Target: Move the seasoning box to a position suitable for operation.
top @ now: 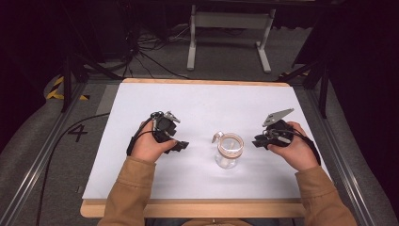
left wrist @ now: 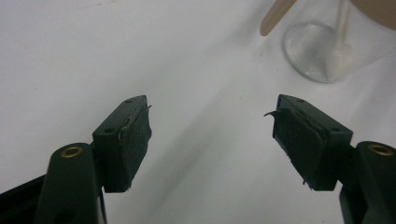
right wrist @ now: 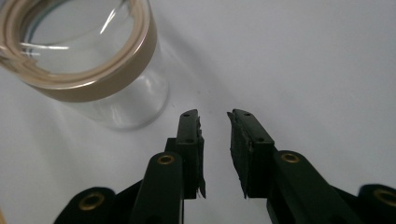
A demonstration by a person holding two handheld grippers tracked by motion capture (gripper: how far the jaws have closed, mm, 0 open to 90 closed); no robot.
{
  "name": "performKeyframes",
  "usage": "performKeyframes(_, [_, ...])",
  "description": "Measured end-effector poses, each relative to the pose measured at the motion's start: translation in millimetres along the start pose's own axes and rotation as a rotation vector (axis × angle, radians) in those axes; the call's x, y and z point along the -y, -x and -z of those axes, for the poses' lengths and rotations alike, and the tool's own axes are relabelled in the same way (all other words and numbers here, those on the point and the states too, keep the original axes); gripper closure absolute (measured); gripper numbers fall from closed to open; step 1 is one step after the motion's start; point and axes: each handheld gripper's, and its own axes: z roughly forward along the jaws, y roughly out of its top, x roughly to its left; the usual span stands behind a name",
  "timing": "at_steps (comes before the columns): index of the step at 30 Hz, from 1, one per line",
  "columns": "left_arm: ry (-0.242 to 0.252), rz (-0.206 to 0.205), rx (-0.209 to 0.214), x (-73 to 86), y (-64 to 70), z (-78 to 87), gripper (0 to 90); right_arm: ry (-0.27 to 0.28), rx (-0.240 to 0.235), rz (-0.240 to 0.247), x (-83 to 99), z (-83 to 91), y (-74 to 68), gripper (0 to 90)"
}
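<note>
A clear glass jar (top: 229,150) with a tan band round its rim stands upright at the middle of the white table, with a small tab sticking out at its upper left. My left gripper (top: 181,145) rests to the jar's left, open wide, with nothing between its jaws; in its own view (left wrist: 212,122) the jar's base (left wrist: 320,53) lies ahead at the upper right. My right gripper (top: 257,141) sits just right of the jar, jaws a narrow gap apart and empty (right wrist: 215,123). The jar's rim (right wrist: 100,79) lies close at the upper left there.
The white table top (top: 197,99) has a wooden edge (top: 193,208) at the front. A white metal stand (top: 230,21) and several cables lie on the floor behind. Metal rails (top: 42,155) run along both sides of the table.
</note>
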Motion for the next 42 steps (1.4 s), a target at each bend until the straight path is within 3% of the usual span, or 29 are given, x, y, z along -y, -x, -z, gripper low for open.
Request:
performKeyframes(3, [0.006, -0.004, -0.004, 0.8, -0.3, 4.1, 28.0, 0.085, -0.021, -0.056, 11.9, 5.9, 2.6, 69.8])
performKeyframes(4, [0.007, -0.004, -0.003, 0.8, -0.1, 5.3, 28.0, 0.085, -0.021, -0.056, 11.9, 5.9, 2.6, 69.8])
performKeyframes(5, [0.013, -0.014, -0.004, 0.2, -0.1, 8.1, 28.0, 0.076, 0.022, -0.049, 15.5, 8.4, 3.5, 69.9])
performKeyframes(8, [0.028, -0.011, 0.002, -0.2, 1.7, 9.9, 28.0, 0.085, 0.028, -0.023, 17.9, 8.0, 4.2, 70.5])
performKeyframes(9, [0.036, -0.011, 0.016, -0.4, 2.5, 10.6, 28.0, 0.110, -0.010, -0.007, 18.4, 6.8, 4.1, 76.8])
performKeyframes(10, [0.044, -0.015, 0.025, -0.9, 3.3, 11.9, 28.0, 0.110, -0.010, -0.007, 18.4, 6.8, 4.1, 76.8])
performKeyframes(11, [0.062, -0.015, 0.037, -1.4, 4.4, 13.0, 28.0, 0.104, -0.043, -0.013, 17.9, 5.9, 3.9, 81.2])
performKeyframes(12, [0.074, -0.017, 0.067, -2.2, 6.1, 15.6, 28.1, 0.088, -0.074, -0.036, 17.3, 5.2, 2.5, 84.8])
performKeyframes(13, [0.109, -0.010, 0.110, -3.0, 9.3, 17.6, 28.0, 0.064, -0.120, -0.128, 17.3, 3.6, 0.5, 84.9])
performKeyframes(14, [0.125, -0.010, 0.142, -3.7, 12.3, 20.2, 28.1, 0.072, -0.162, -0.173, 17.1, 1.6, -0.4, 84.9])
performKeyframes(15, [0.135, -0.018, 0.149, -4.7, 15.2, 23.1, 28.1, 0.082, -0.181, -0.180, 16.5, -0.3, -1.7, 84.8])
performKeyframes(20, [0.144, -0.054, 0.078, -8.4, 24.5, 33.0, 28.2, 0.066, -0.162, -0.138, 12.3, -7.9, -9.6, 87.4])
performKeyframes(25, [0.136, -0.059, 0.077, -9.4, 26.4, 33.2, 28.1, 0.107, -0.177, -0.105, 8.6, -16.8, -17.8, 89.6])
performKeyframes(28, [0.141, -0.058, 0.082, -9.4, 27.3, 32.7, 28.0, 0.103, -0.160, -0.078, 6.2, -21.6, -21.2, 89.9])
performKeyframes(34, [0.138, -0.064, 0.081, -8.4, 29.1, 36.4, 27.9, 0.111, -0.147, -0.096, 7.4, -30.7, -18.3, 90.0])
performKeyframes(42, [0.127, -0.068, 0.078, -8.4, 29.7, 35.4, 27.7, 0.079, -0.144, -0.106, 12.1, -51.1, -15.5, 90.0])
